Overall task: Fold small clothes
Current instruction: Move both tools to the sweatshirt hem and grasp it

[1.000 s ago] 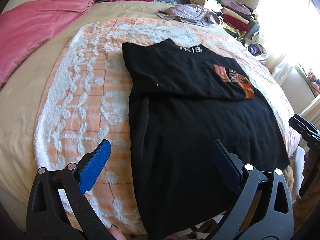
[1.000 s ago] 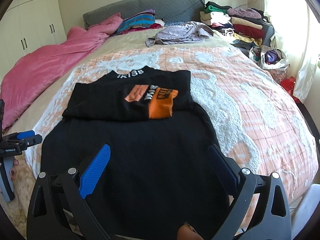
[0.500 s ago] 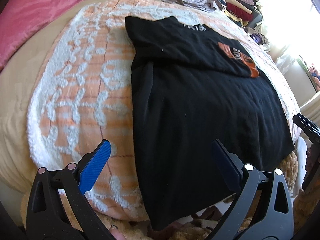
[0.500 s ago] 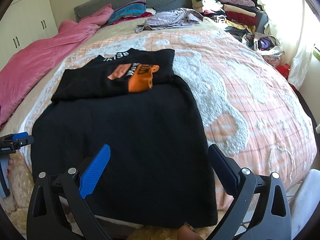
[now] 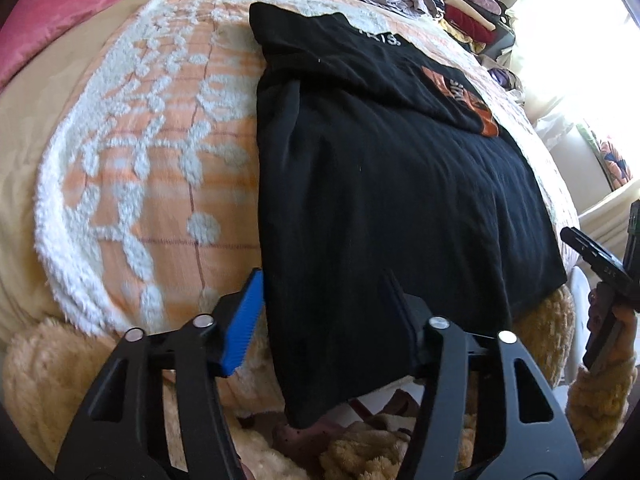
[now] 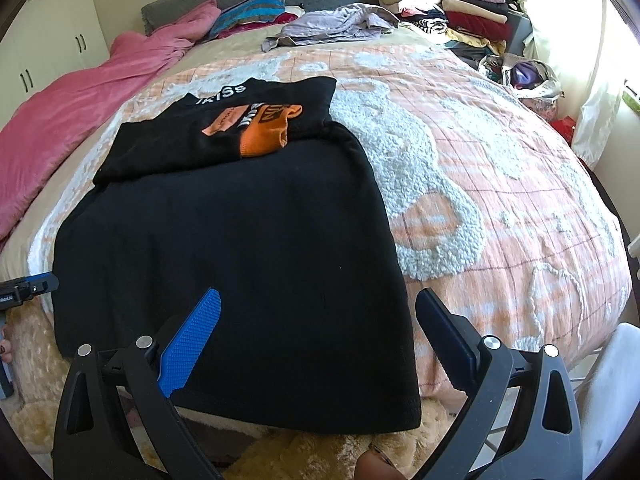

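A black T-shirt (image 5: 392,184) with an orange print lies flat on the bed, sleeves folded in over the chest; its hem hangs over the near bed edge. It also shows in the right wrist view (image 6: 240,248). My left gripper (image 5: 324,280) is open, its jaws straddling the shirt's lower left corner near the hem. My right gripper (image 6: 318,304) is open over the shirt's lower right part, just above the hem. Neither holds cloth. The right gripper shows at the right edge of the left wrist view (image 5: 600,256).
The peach and white quilt (image 6: 480,152) covers the bed. A pink blanket (image 6: 80,104) lies at the left. A lilac garment (image 6: 336,24) and stacked clothes (image 6: 460,4) sit at the far end. A furry tan cover (image 5: 60,368) hangs below the bed edge.
Both grippers have moved down and in toward the shirt's hem at the near bed edge. The left jaws have narrowed somewhat around the left corner. The shirt has not moved.
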The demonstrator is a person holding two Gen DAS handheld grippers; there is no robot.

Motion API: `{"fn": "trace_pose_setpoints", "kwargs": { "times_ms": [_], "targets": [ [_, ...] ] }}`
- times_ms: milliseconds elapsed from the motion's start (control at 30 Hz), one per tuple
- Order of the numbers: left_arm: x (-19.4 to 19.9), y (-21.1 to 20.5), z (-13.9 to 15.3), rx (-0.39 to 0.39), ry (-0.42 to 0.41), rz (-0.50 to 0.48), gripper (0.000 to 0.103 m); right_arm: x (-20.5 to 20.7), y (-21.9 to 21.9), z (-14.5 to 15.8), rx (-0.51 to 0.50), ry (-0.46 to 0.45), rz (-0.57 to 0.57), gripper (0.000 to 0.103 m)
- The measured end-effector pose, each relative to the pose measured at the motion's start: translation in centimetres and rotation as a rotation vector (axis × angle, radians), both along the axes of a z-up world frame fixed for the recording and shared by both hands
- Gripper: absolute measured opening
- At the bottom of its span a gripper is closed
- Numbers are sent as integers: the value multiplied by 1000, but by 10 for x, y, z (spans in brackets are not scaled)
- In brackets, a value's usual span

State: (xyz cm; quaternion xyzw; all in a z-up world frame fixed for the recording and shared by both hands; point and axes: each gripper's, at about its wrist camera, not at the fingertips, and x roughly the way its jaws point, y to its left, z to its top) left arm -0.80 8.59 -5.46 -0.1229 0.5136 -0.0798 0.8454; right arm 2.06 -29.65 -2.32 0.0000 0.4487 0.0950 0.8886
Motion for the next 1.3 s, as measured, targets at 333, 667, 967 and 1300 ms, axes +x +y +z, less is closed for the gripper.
{"fn": "trace_pose_setpoints", "kwargs": {
  "times_ms": [333, 667, 967, 1300],
  "targets": [
    [-17, 4, -12, -34, 52, -1, 40, -8, -9, -10, 11, 49, 9, 97],
    [-25, -4, -17, -50, 67, -25, 40, -15, -22, -19, 20, 121, 34, 96],
    [-34, 1, -26, -110, 108, -14, 40, -16, -40, -38, 42, 212, 39, 56],
    [-36, 1, -33, -116, 136, -10, 47, -28, -53, 3, 180, 46, 51, 9]
  ]
}}
